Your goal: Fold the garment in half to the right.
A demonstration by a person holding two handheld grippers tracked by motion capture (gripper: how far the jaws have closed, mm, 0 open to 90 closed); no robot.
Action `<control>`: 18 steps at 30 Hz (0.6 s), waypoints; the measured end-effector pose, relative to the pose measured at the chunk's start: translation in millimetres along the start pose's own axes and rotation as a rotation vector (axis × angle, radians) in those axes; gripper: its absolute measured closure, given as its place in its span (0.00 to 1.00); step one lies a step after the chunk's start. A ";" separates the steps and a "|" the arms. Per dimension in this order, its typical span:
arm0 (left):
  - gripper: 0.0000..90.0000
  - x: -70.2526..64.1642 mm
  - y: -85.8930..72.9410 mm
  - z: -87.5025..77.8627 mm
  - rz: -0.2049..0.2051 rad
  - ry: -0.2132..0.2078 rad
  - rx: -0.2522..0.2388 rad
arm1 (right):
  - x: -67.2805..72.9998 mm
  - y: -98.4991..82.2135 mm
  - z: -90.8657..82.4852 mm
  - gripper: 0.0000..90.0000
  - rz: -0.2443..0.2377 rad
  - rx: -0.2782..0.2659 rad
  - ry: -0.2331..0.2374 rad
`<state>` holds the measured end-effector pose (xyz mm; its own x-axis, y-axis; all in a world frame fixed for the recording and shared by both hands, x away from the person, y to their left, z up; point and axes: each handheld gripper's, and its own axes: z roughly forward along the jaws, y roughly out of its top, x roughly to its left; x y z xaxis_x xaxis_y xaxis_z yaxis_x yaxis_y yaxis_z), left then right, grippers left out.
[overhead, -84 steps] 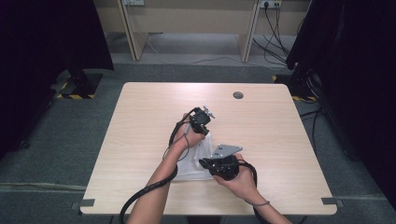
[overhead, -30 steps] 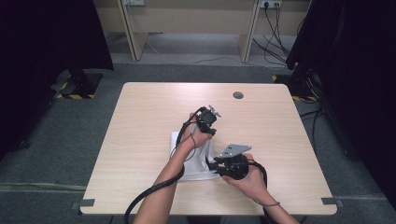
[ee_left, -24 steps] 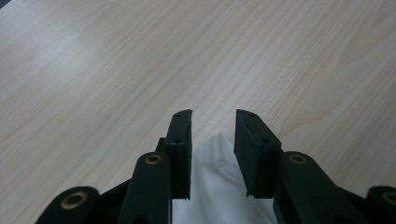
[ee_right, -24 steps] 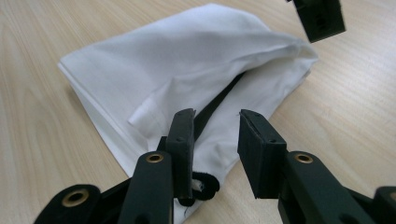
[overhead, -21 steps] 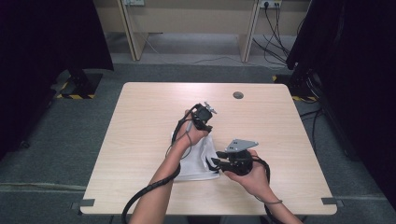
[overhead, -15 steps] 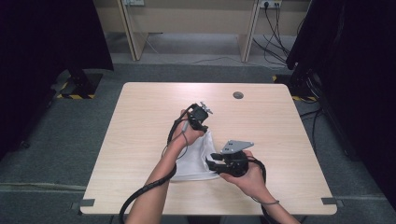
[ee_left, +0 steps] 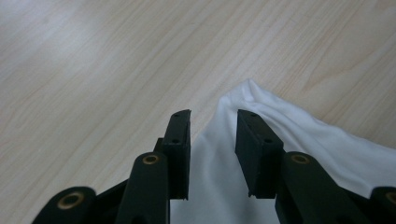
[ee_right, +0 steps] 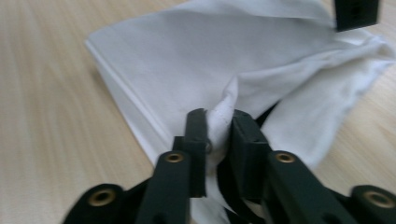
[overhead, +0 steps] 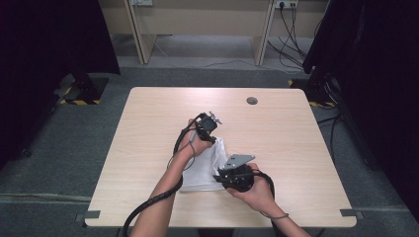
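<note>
A white cloth (overhead: pixel 205 168) lies partly folded on the light wooden table (overhead: pixel 148 128), a little toward six o'clock from the table's middle, between the person's two hands. In the high view the left gripper (overhead: pixel 206 126) sits at the cloth's twelve o'clock corner, and the right gripper (overhead: pixel 236 177) sits at the cloth's four o'clock edge, with its grey three-cornered plate on top.

In the right gripper view the right gripper (ee_right: pixel 218 128) has its jaws clamped on a pinched-up ridge of the white cloth (ee_right: pixel 196 60); they have just been closing, and the fabric bunches between the two pads (a small peak of it stands above the tips). The rest of the cloth spreads away toward twelve o'clock, its folded edge running along the ten o'clock side.

In the left gripper view the left gripper (ee_left: pixel 212 130) has its jaws apart, and they rise in front of the white cloth (ee_left: pixel 299 135). The pads press on nothing. The cloth's raised corner points toward one o'clock, just beyond the jaw tips, with bare table (ee_left: pixel 93 60) from nine o'clock round to twelve.

A small dark disc (overhead: pixel 252 100) lies on the table at about one o'clock, well apart from the cloth.
</note>
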<state>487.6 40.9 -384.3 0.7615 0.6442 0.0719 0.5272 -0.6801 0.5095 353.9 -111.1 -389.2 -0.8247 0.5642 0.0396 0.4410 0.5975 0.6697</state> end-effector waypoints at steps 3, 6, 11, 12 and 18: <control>0.71 -4.0 1.4 3.4 0.010 0.000 -0.001 | -2.0 -1.9 -5.8 0.92 0.001 0.007 -0.020; 0.71 -7.8 4.2 5.8 0.027 0.004 0.006 | -2.8 -5.7 -11.4 0.93 -0.005 0.016 -0.034; 0.70 -15.5 9.7 11.6 0.042 0.001 0.001 | -1.2 -12.7 -14.6 0.92 -0.027 0.045 -0.048; 0.70 -15.5 9.7 11.6 0.042 0.001 0.001 | -0.7 -13.3 -16.7 0.92 -0.034 0.049 -0.051; 0.69 -18.0 14.0 11.8 0.046 0.003 -0.008 | -3.2 -8.6 -25.1 0.89 -0.031 0.026 -0.066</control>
<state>485.7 15.7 -388.6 0.7833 0.6138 0.0981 0.4890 -0.7059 0.5124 343.9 -132.4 -376.5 -0.8131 0.5813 -0.0306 0.4255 0.6293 0.6503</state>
